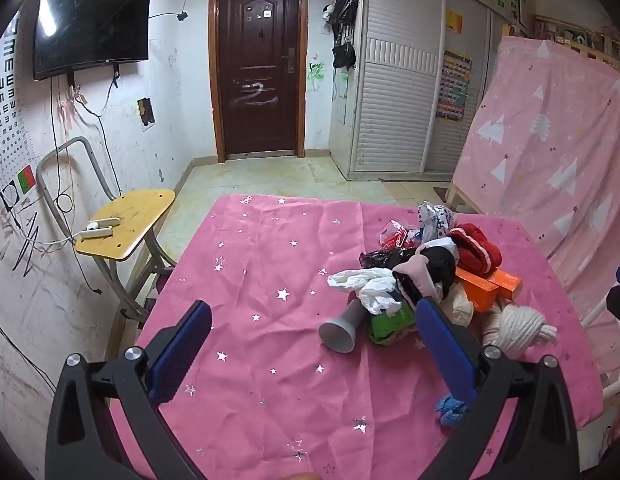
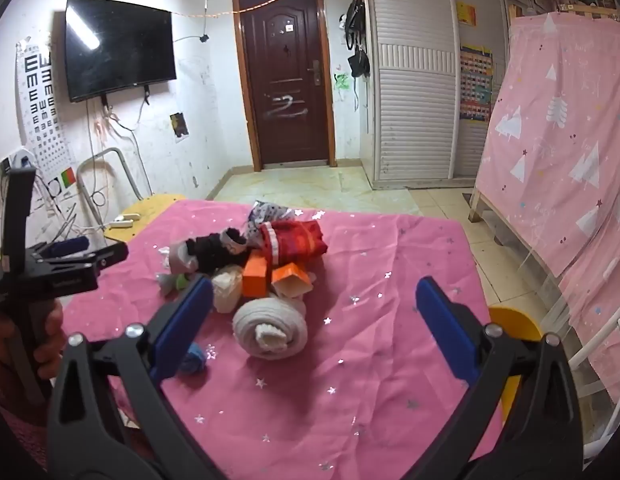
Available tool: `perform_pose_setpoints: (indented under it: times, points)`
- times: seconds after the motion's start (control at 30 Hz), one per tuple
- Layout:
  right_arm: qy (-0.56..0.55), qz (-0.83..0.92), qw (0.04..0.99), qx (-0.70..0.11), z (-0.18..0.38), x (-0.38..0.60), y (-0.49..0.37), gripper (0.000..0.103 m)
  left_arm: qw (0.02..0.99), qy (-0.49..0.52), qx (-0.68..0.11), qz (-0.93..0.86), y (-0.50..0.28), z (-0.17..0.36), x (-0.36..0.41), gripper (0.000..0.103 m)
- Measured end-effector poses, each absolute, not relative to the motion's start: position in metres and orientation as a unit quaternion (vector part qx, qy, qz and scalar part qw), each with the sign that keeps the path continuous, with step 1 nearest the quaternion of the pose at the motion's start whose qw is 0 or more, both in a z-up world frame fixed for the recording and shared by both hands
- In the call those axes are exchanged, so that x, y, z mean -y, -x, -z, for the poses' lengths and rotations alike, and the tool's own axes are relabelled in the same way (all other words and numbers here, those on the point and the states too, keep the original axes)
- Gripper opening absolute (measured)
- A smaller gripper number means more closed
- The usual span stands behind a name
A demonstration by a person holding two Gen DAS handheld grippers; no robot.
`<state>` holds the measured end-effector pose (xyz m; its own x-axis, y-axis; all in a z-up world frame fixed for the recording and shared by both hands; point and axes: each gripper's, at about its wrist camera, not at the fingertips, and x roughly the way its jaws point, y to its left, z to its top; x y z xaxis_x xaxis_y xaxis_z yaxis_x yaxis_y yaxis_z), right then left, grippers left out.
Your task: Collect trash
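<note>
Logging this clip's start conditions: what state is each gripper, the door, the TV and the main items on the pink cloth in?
left gripper: open, nothing between its fingers
right gripper: open, nothing gripped
door: shut
TV: off, dark screen
orange box: open at one end, lying on its side
white rolled cloth: rolled up, lying on the cloth
grey cup: tipped on its side

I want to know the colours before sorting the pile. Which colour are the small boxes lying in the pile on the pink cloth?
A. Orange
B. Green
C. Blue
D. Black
A: the small boxes in the pile on the pink cloth are orange, lying just below the red fabric bundle in the right wrist view.
</note>
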<state>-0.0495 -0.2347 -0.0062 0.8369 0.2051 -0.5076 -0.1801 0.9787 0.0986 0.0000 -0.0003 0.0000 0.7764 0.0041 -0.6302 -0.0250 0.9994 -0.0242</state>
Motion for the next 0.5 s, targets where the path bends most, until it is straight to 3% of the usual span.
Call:
perform_pose_setpoints:
  times: [0.5]
  points:
    - [-0.02,-0.099,0.957,-0.27,0.0063,0.2337,0.0495,0.097,0.943,0.016,-0.332,-0.007,0.001,-0.0012,0.0008,0.094]
